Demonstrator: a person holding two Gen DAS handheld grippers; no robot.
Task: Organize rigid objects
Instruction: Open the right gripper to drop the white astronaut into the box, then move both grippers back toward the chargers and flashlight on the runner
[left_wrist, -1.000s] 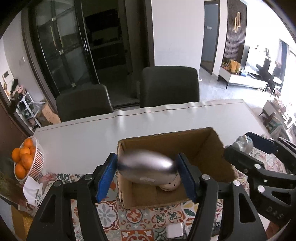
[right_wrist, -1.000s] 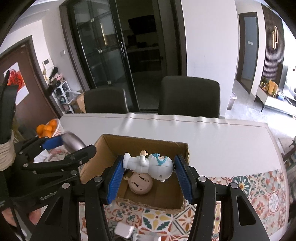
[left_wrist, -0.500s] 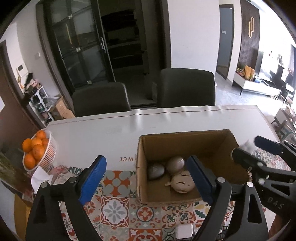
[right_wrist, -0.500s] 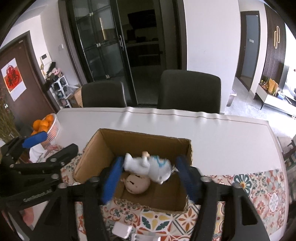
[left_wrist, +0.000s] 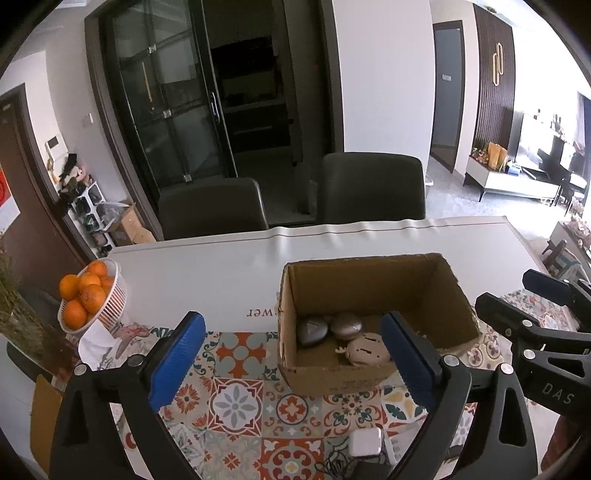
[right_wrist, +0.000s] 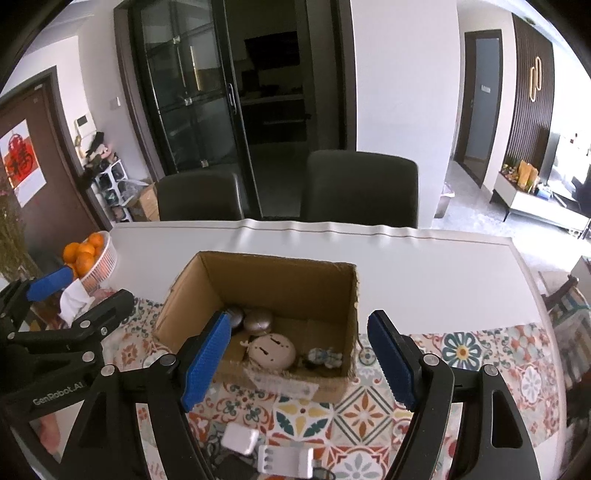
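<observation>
An open cardboard box (left_wrist: 436, 284) (right_wrist: 332, 288) stands on the patterned mat. Inside lie two grey oval objects (left_wrist: 313, 329) (right_wrist: 260, 319), a round beige toy (left_wrist: 367, 353) (right_wrist: 271, 350) and a small white-and-blue figurine (right_wrist: 325, 355). My left gripper (left_wrist: 293, 363) is open and empty, held above and in front of the box. My right gripper (right_wrist: 299, 360) is open and empty over the box's near edge. Each gripper shows at the side of the other's view.
A white basket of oranges (left_wrist: 88, 299) (right_wrist: 86, 254) stands at the table's left edge, white tissue beside it. A white charger (left_wrist: 365, 443) (right_wrist: 240, 441) and cables lie at the near edge. Two dark chairs (left_wrist: 371, 188) stand behind the white table (left_wrist: 221, 269).
My left gripper opened and the grey oval object dropped into the box. My right gripper opened and the figurine fell into the box. Both grippers drew back.
</observation>
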